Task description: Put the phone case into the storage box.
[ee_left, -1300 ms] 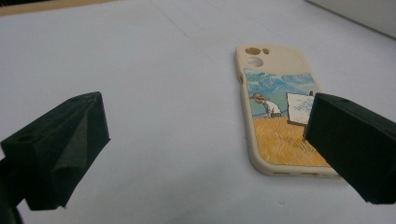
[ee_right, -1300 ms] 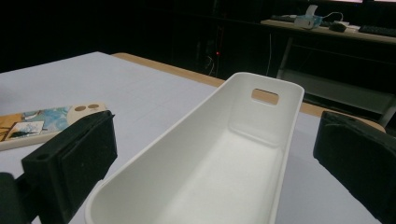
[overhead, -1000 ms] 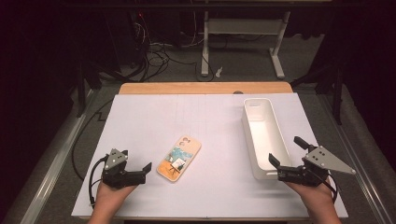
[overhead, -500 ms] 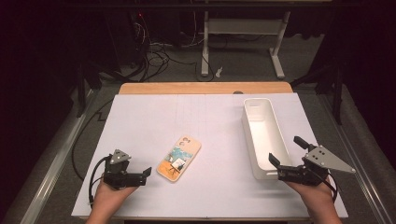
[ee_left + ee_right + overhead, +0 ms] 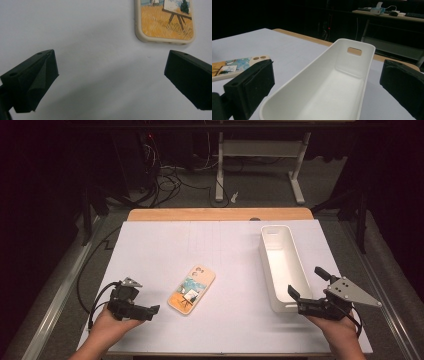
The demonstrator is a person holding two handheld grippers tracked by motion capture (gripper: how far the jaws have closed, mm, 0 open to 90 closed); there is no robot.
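Approach was the step in hand, judging by the high view: the left gripper (image 5: pixel 150 310) rested low on the white table cover (image 5: pixel 165 250) with its jaws spread and pointed toward the phone case (image 5: pixel 192 289), which lay flat just beside it, near the middle of the front half of the table. The right gripper (image 5: pixel 306 285) sat at the near end of the long white bin (image 5: pixel 280 265), jaws released and holding nothing. The bin stood empty, well apart from the case.

Seen from the left gripper view, the two black jaws stood wide open over bare cover, and the case (image 5: pixel 165 22) lay ahead and off to the right jaw's side, not between them. Its back showed a painted scene of an easel in a yellow field, framed by a cream rim. The next move likely called for shifting toward the case so the jaws straddled its narrow sides.

From the right gripper view, the open jaws flanked the near end of the bin (image 5: pixel 342 75), whose far wall had a slot handle; the case (image 5: pixel 234 65) appeared beyond the left jaw.
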